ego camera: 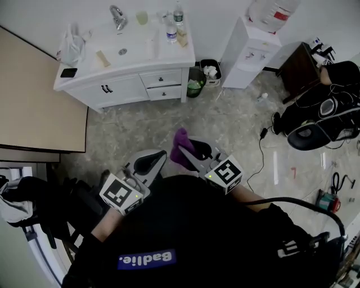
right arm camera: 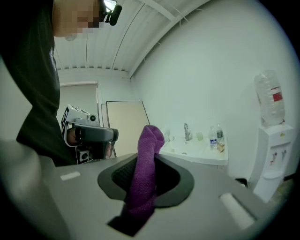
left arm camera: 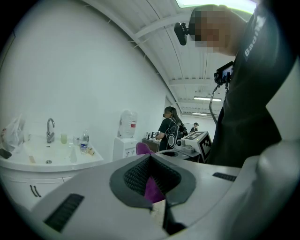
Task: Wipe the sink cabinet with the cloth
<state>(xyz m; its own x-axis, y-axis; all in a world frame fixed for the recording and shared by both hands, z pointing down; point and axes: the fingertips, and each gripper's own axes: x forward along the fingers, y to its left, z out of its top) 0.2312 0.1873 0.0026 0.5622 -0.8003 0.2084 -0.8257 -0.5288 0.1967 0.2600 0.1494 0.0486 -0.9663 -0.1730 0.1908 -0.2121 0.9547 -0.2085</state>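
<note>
Speckled floor [ego camera: 225,124], sink cabinet [ego camera: 126,84], right hand-held gripper [ego camera: 188,156] clenching fuzzy purple cloth [right arm camera: 146,164], left hand-held gripper [ego camera: 151,162] closed

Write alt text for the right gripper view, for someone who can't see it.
The right gripper has its jaws shut on a purple cloth that sticks up between them. Beyond stand a white sink cabinet with a faucet and bottles, and a water dispenser at the right.

White walls [ego camera: 56,14], mottled grey floor [ego camera: 225,124] — water dispenser [ego camera: 247,53] against wall, beige panel [ego camera: 34,107] at left.
</note>
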